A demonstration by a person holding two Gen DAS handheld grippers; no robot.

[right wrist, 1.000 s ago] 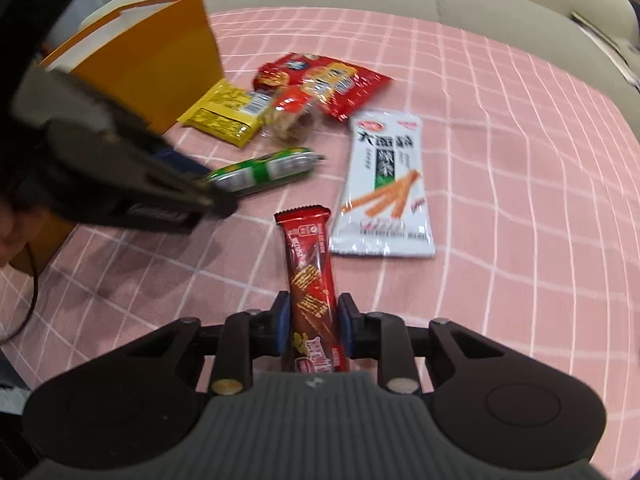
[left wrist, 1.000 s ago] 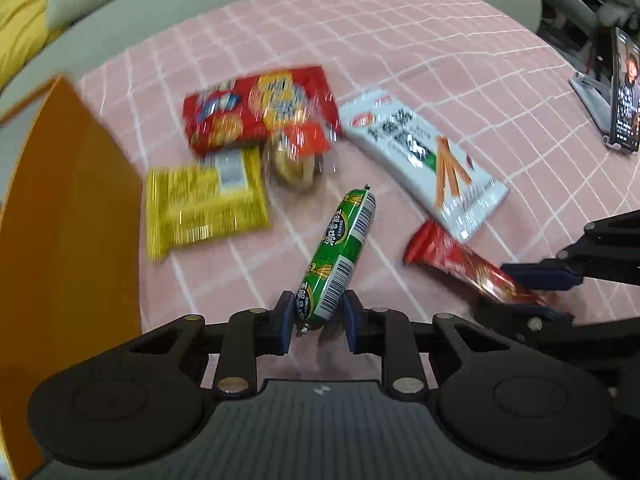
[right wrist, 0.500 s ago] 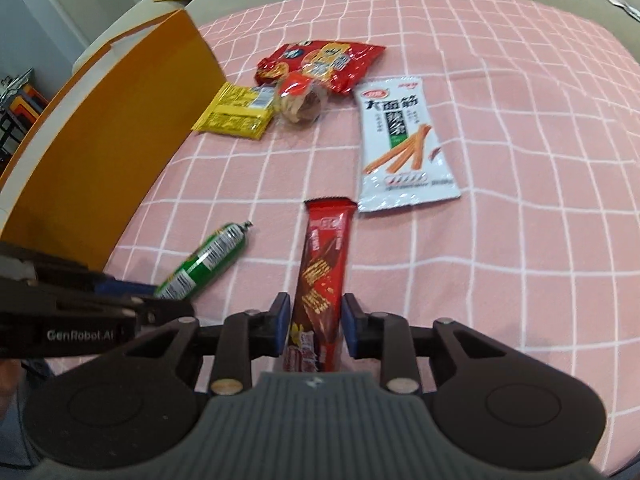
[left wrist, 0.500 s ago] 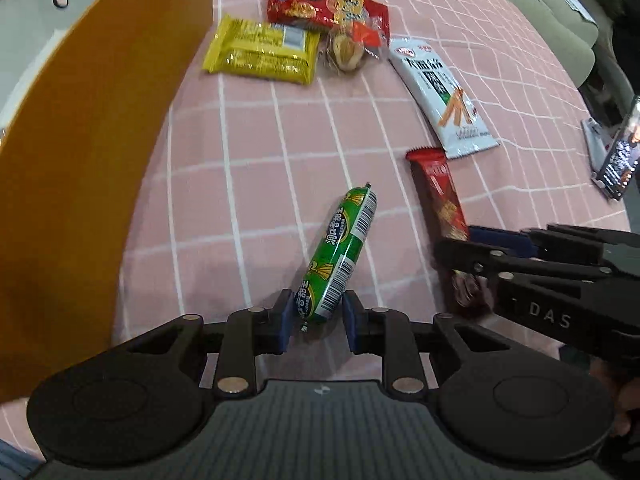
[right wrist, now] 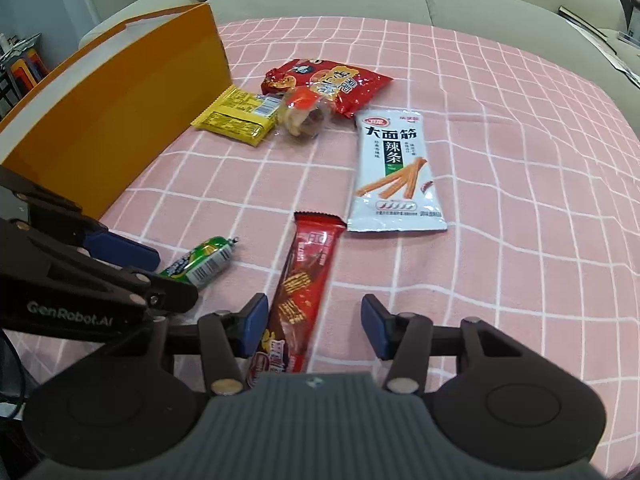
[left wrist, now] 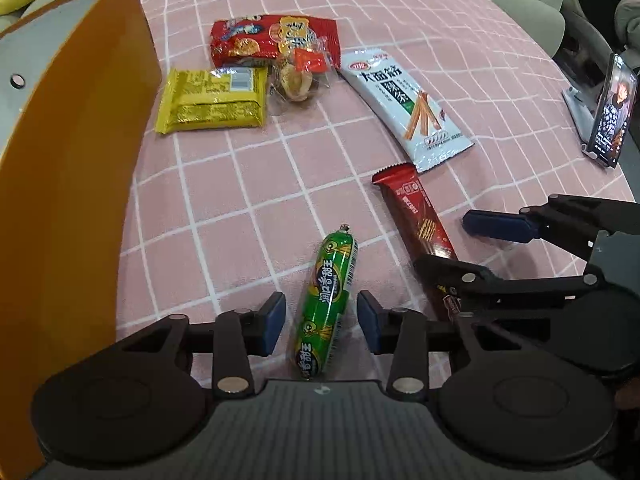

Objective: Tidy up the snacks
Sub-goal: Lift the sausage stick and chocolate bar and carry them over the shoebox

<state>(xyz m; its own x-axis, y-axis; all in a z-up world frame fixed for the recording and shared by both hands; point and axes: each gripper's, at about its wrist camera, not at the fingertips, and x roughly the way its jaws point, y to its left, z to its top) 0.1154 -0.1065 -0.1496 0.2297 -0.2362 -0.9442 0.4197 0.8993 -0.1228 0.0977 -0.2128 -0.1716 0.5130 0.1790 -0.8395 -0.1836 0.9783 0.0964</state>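
Note:
A green sausage stick (left wrist: 326, 302) lies on the pink checked cloth (left wrist: 240, 184) between the open fingers of my left gripper (left wrist: 321, 326). It also shows in the right wrist view (right wrist: 200, 262). A dark red wafer bar (right wrist: 302, 292) lies on the cloth between the open fingers of my right gripper (right wrist: 314, 326), close to the left pad. The bar also shows in the left wrist view (left wrist: 420, 224). Both grippers sit side by side at the near edge.
An orange box wall (left wrist: 68, 184) stands along the left. Further back lie a yellow packet (left wrist: 212, 100), a red snack bag (left wrist: 272, 38), a small clear-wrapped pastry (left wrist: 298, 80) and a white spicy-strip pack (left wrist: 404, 100). A phone on a stand (left wrist: 610, 116) is far right.
Both grippers have opened. The sausage and the wafer bar, held a moment ago, now lie on the cloth between the spread fingers.

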